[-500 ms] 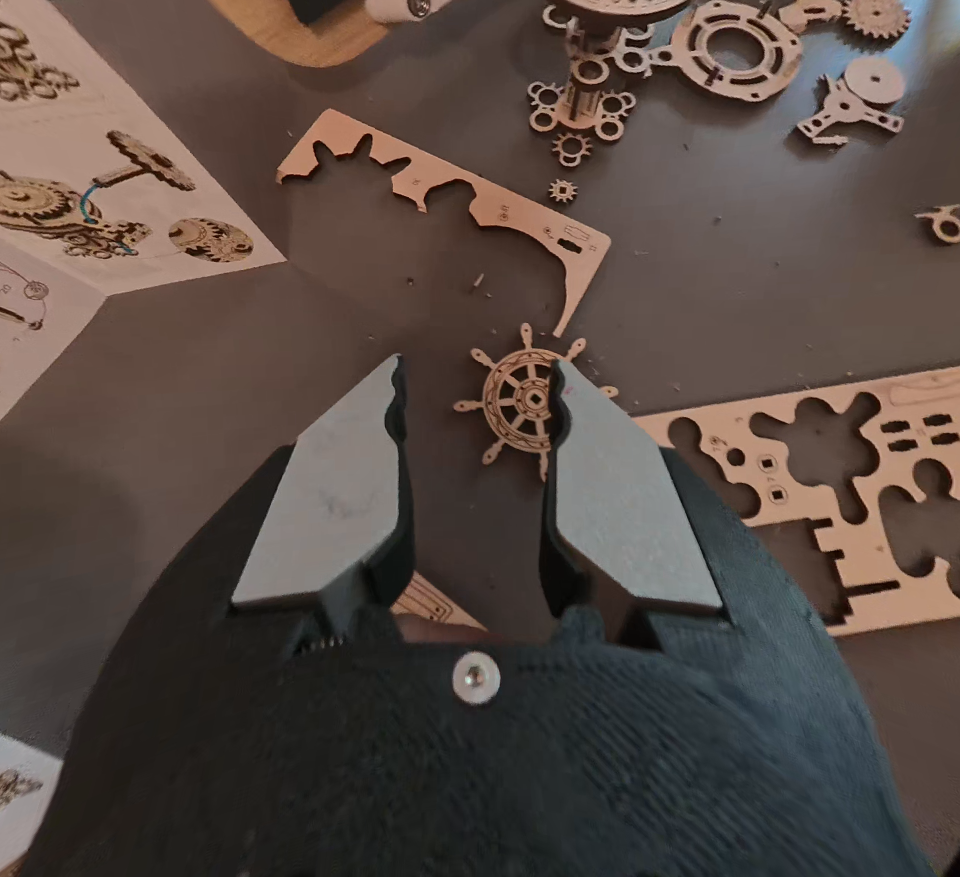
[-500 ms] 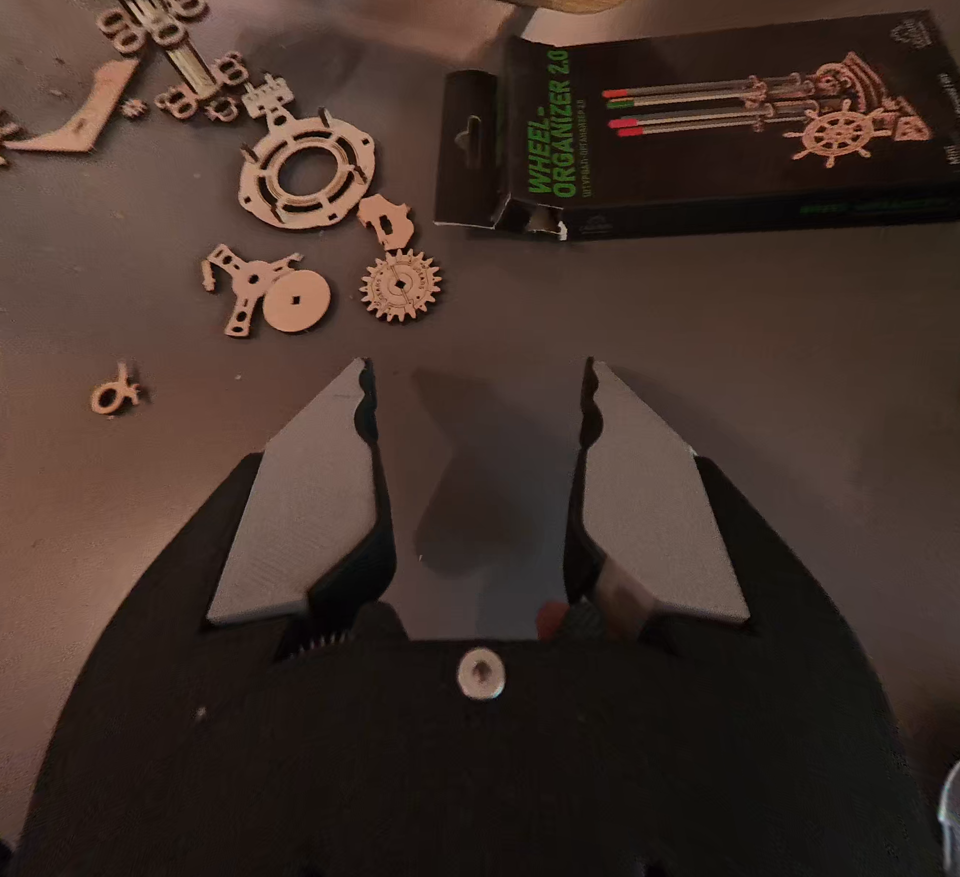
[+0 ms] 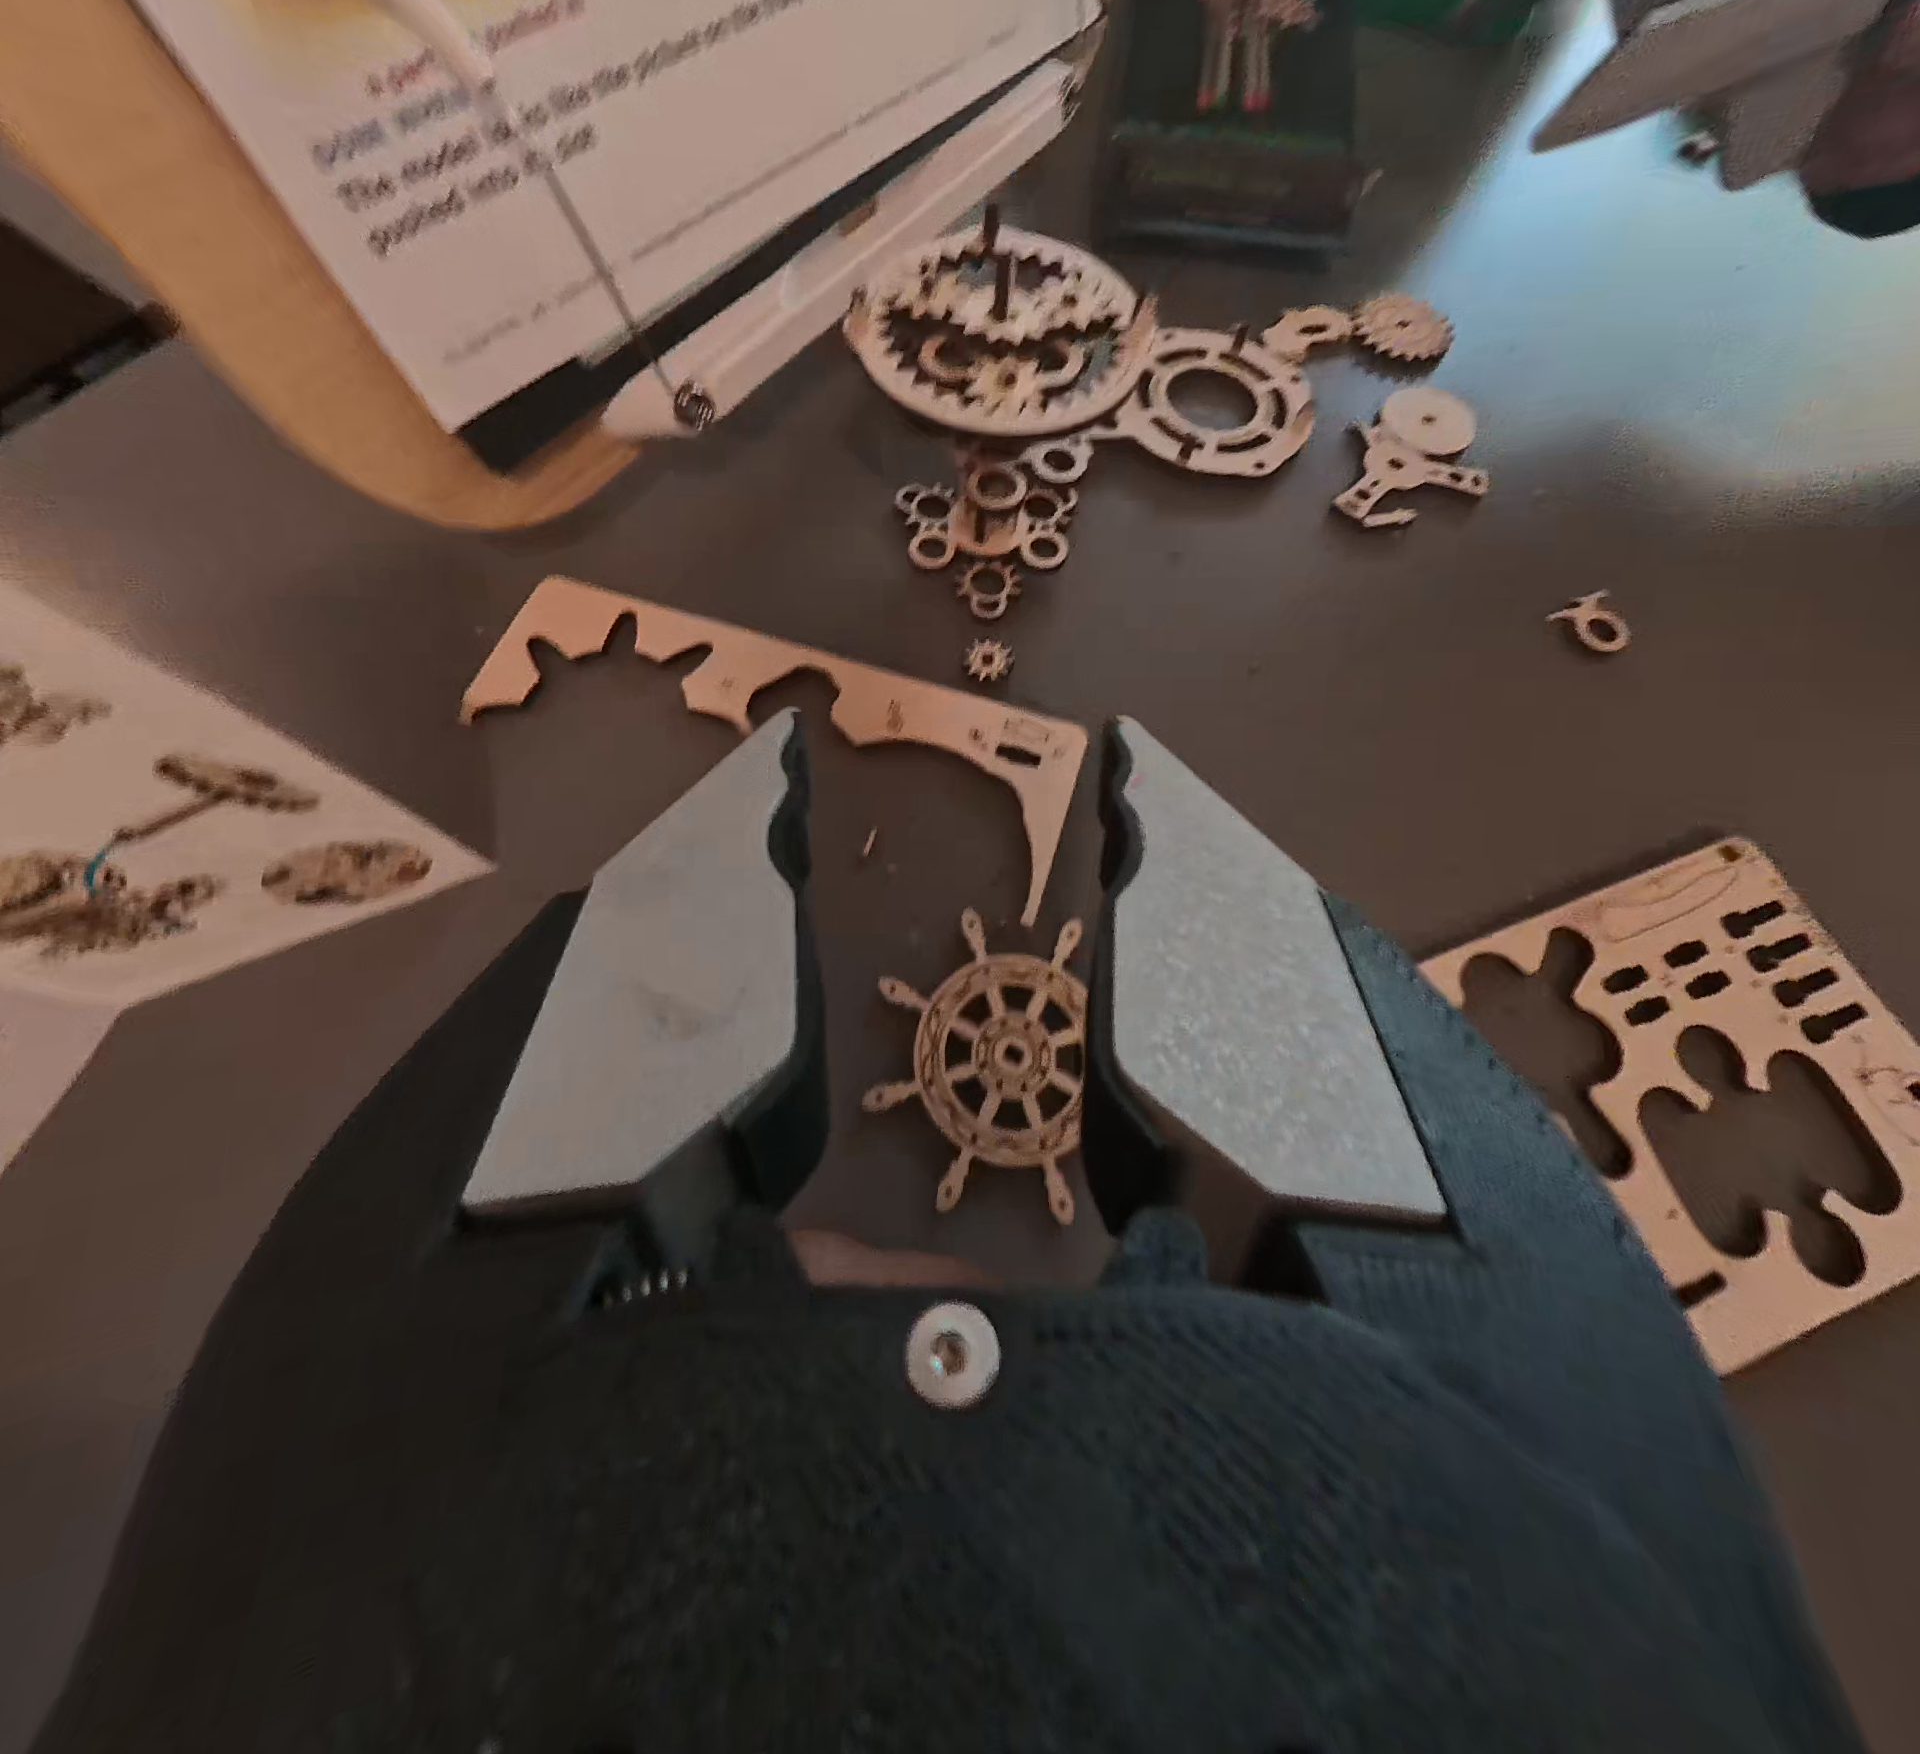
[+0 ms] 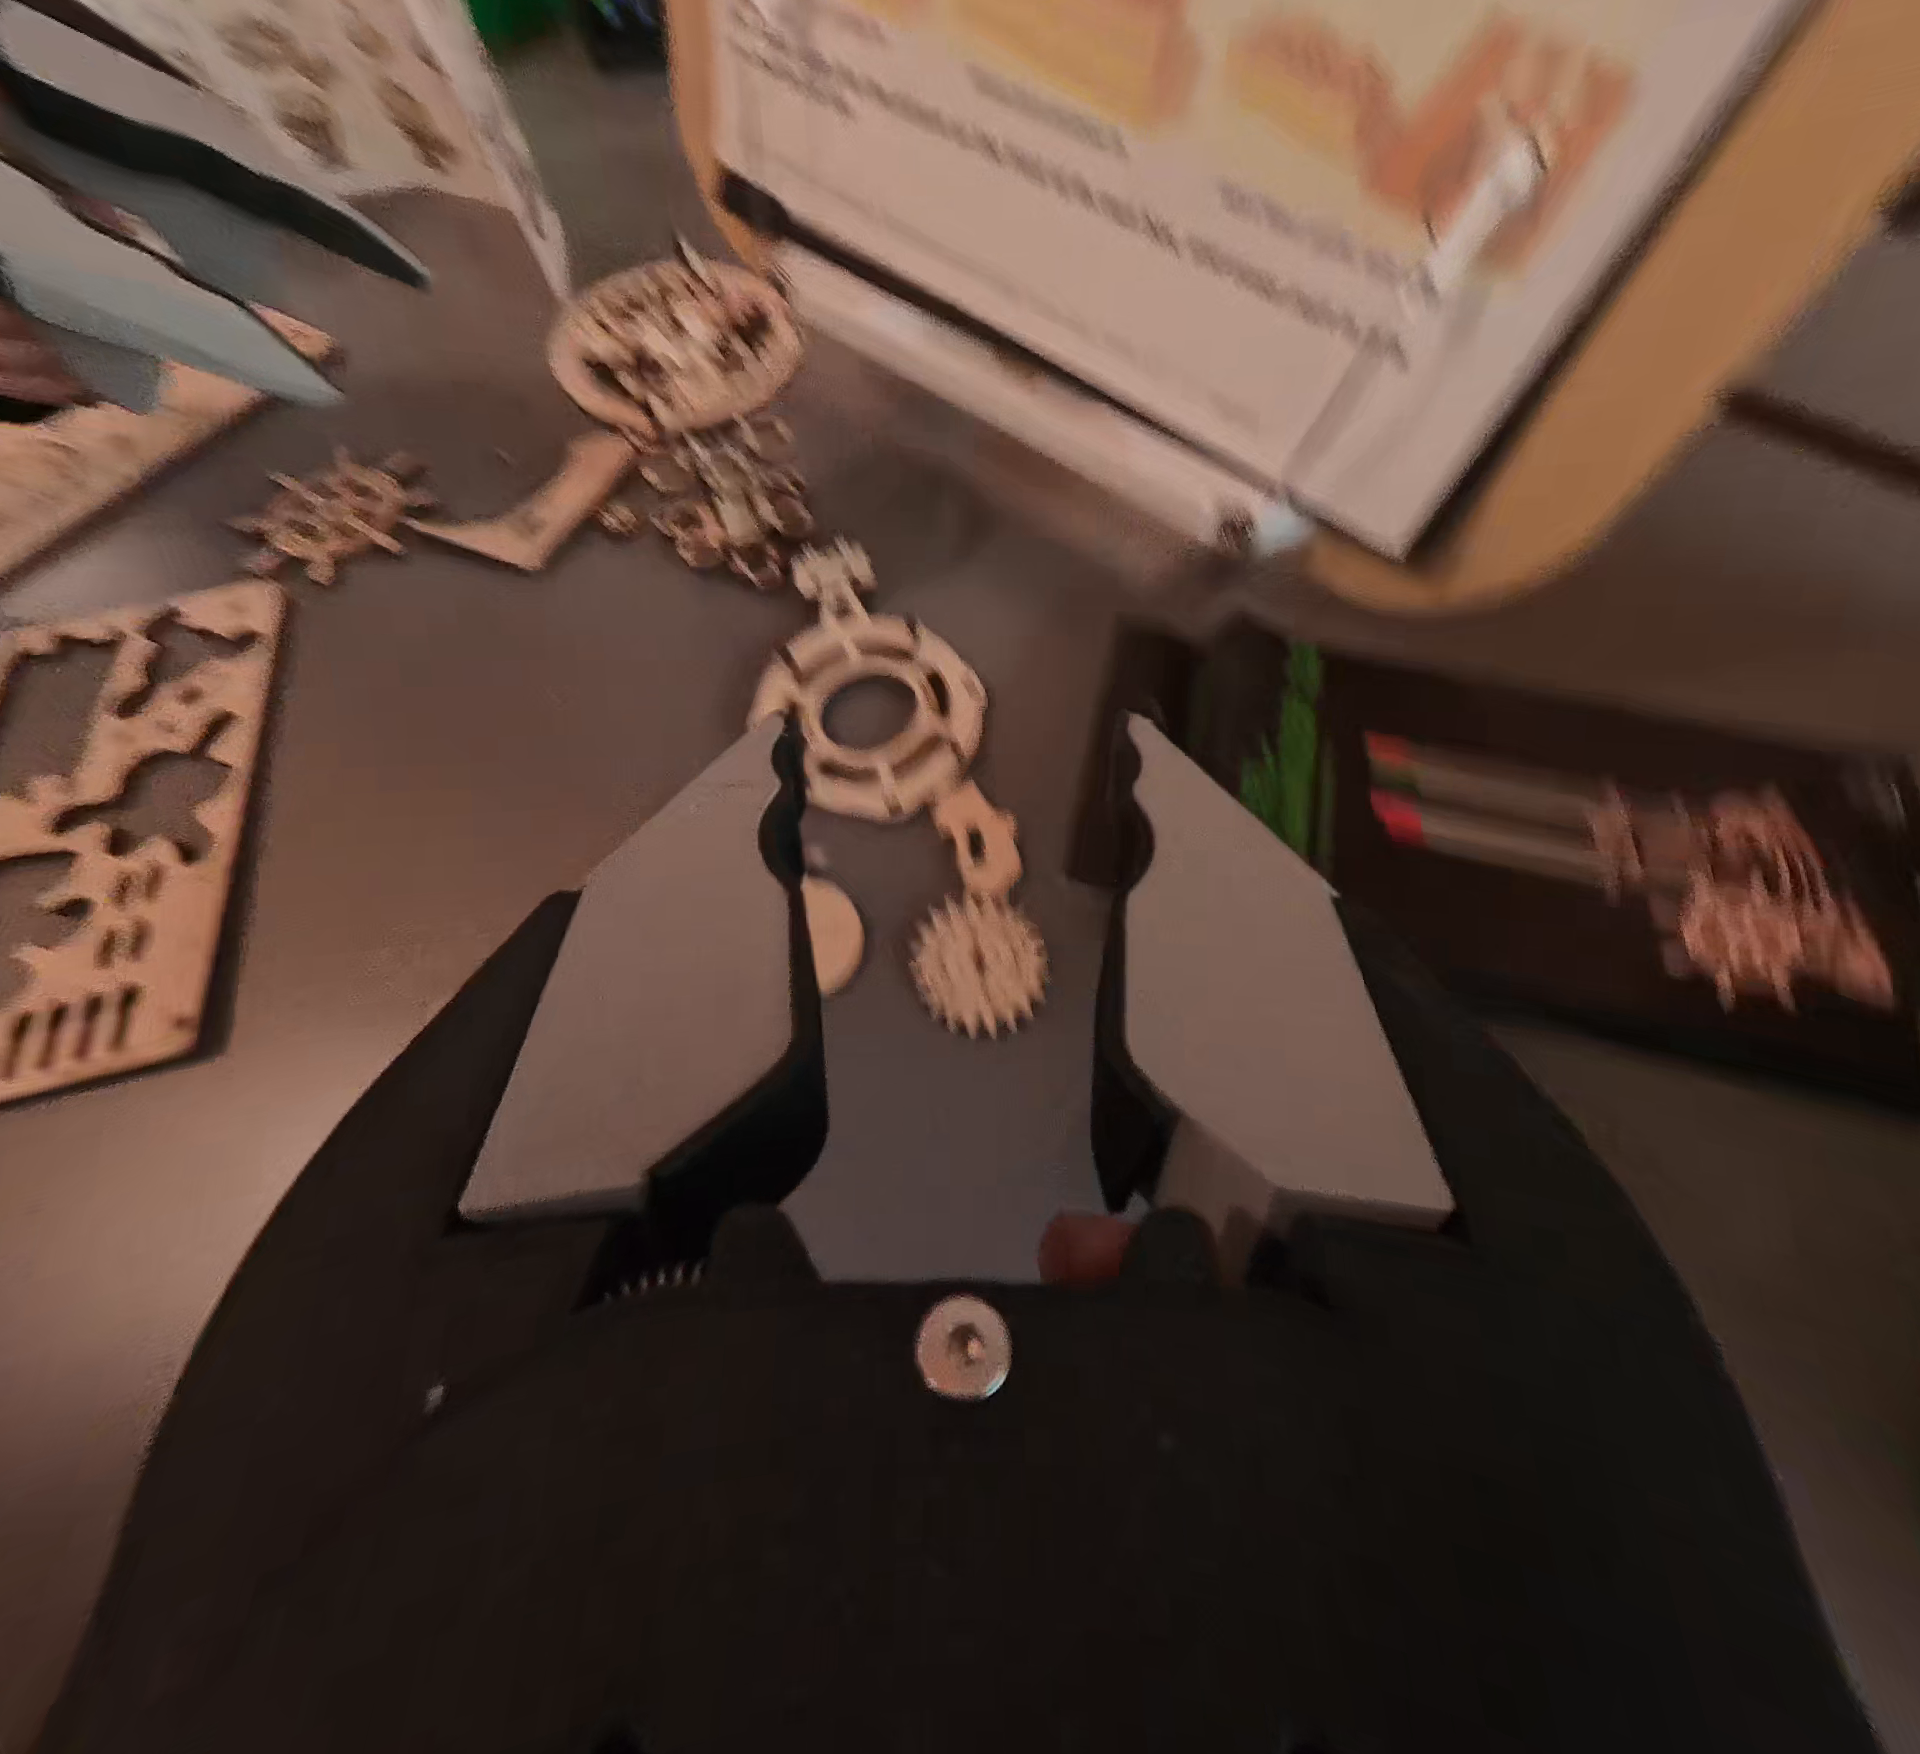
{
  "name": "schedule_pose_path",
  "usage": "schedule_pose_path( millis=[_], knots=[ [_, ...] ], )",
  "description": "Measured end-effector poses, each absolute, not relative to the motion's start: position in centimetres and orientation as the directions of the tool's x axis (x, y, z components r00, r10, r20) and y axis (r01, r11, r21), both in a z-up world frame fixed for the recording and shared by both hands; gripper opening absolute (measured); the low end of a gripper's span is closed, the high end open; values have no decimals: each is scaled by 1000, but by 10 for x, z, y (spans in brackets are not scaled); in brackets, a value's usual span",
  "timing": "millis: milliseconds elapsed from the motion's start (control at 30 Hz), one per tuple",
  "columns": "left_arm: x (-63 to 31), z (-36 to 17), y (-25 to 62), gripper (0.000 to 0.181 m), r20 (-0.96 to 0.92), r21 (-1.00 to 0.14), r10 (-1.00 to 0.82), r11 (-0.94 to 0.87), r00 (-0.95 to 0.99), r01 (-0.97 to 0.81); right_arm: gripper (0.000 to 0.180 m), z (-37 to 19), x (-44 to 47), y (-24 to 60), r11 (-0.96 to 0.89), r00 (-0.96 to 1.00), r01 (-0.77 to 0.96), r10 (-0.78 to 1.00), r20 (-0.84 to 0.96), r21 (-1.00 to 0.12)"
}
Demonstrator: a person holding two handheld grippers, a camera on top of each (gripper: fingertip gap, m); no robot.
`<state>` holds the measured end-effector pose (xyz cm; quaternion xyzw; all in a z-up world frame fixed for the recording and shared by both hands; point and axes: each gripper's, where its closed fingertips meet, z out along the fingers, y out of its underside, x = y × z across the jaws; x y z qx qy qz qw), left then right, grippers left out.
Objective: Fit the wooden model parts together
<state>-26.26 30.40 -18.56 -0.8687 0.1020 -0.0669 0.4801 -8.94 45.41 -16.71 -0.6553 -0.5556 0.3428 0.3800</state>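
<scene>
A wooden ship's wheel (image 3: 992,1065) lies flat on the dark table between the fingers of my open left gripper (image 3: 951,748). A partly built gear assembly (image 3: 987,343) stands farther off, with a wooden ring part (image 3: 1221,400) beside it. My open right gripper (image 4: 956,748) hovers over a small toothed gear (image 4: 977,966), a wooden disc (image 4: 836,935) and the ring part (image 4: 868,733). It holds nothing. The right wrist view is blurred. The ship's wheel (image 4: 332,509) and the left gripper (image 4: 156,281) show at its far left.
Two punched-out wooden sheets (image 3: 790,696) (image 3: 1704,1070) lie near the left gripper. An instruction sheet (image 3: 156,821) lies at the left, and a wooden stand with a page (image 3: 582,94) at the back. A dark product box (image 4: 1558,852) lies right of the right gripper.
Both grippers have tilted up and moved forward. The left fingers opened wider and now straddle the ship's wheel. The right gripper moved left over the small gear and ring part.
</scene>
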Motion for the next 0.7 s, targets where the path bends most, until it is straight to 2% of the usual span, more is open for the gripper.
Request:
schedule_pose_path(
  millis=[33,133,300,400,500,700],
  knots=[
    [-258,-181,309,52,17,-853,-262,-507,965,-122,54,-155,-105,448,-62,91,455,996,-23,-888],
    [-248,-168,326,46,25,-866,-313,-481,950,-135,37,-137,-153,427,32,-85,461,996,-9,-887],
    [-250,-169,355,40,42,-877,-320,-466,946,-118,36,-140,-212,400,138,-279,524,960,-16,-840],
    [-251,-177,354,39,51,-883,-316,-457,947,-104,33,-158,-226,396,245,-334,576,941,50,-780],
    [-252,-182,348,38,45,-884,-311,-454,949,-107,22,-172,-229,394,336,-403,621,912,80,-708],
    [-248,-199,344,39,-26,-854,-317,-486,948,-186,19,-178,-238,391,410,-449,643,886,115,-647]
  ],
)
